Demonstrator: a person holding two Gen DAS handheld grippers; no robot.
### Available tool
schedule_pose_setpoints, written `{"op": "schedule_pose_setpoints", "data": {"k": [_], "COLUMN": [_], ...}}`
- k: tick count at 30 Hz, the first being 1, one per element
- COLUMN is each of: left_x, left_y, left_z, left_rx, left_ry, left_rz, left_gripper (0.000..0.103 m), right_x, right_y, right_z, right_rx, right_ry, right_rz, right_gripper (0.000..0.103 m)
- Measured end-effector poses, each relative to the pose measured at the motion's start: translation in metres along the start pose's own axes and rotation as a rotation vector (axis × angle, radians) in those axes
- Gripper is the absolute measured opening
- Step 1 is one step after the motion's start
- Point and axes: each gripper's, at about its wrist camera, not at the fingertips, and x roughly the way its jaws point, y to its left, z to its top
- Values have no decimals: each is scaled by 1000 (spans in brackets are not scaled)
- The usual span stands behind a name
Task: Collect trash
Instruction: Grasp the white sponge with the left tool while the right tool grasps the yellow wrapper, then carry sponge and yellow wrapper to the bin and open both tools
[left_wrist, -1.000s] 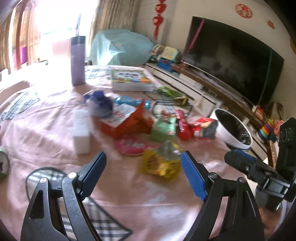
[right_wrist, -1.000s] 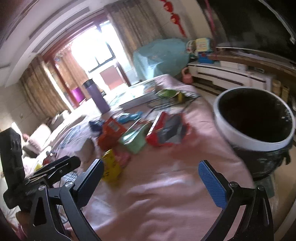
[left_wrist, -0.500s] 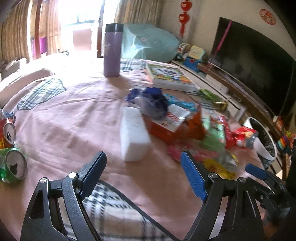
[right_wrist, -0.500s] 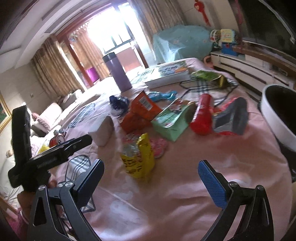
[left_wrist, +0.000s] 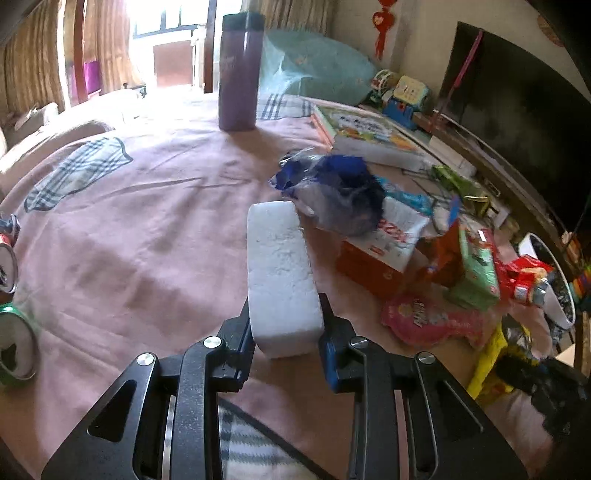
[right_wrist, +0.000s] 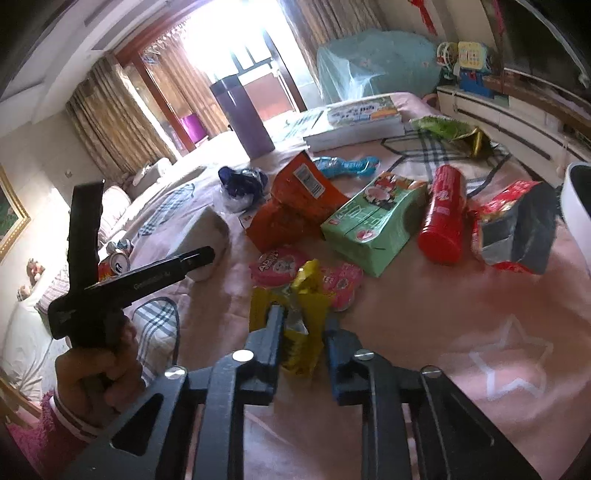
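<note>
From the left wrist, the left gripper (left_wrist: 284, 328) has just been closing, and its jaws now press on both sides of the near end of a white foam block (left_wrist: 279, 273). The block lies lengthwise on the pink cloth (left_wrist: 147, 229) that covers the desk. Beyond it sit a crumpled blue bag (left_wrist: 336, 192), an orange box (left_wrist: 373, 254) and a pink wrapper (left_wrist: 424, 321). A purple flask (left_wrist: 240, 70) stands upright further back, and crushed cans (left_wrist: 14, 347) lie at the left edge.

From the right wrist, the right gripper (right_wrist: 301, 332) has also just been closing; its narrow jaws pinch a yellow snack packet (right_wrist: 295, 317) standing on the cloth. Just behind the packet are the pink wrapper (right_wrist: 277, 267), a green carton (right_wrist: 373, 225) and a red tube (right_wrist: 443, 214). A white bin (right_wrist: 576, 206) shows at the right edge. At left, a hand (right_wrist: 96, 373) holds the other gripper against the foam block (right_wrist: 207, 232).
</note>
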Motion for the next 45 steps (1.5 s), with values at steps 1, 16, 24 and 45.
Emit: {"op": "schedule_pose_setpoints", "data": {"k": [1, 16, 24, 45], "left_x": [-6, -55, -57, -45], "left_y": [-2, -104, -169, -280], "left_z": [-2, -19, -28, -19], "left_rx": [2, 184, 286, 452], "left_ry": [-8, -33, -2, 20], "left_rz": [-7, -242, -338, -465], "left_gripper": [28, 28, 28, 28], "right_x": [-3, -79, -118, -177], "right_y": [-1, -58, -95, -184], "right_z": [-1, -10, -15, -5], "right_rx": [0, 120, 191, 308], "right_ry": [-7, -142, -214, -311], "right_rz": [0, -62, -123, -263], "right_gripper": [17, 17, 17, 17]}}
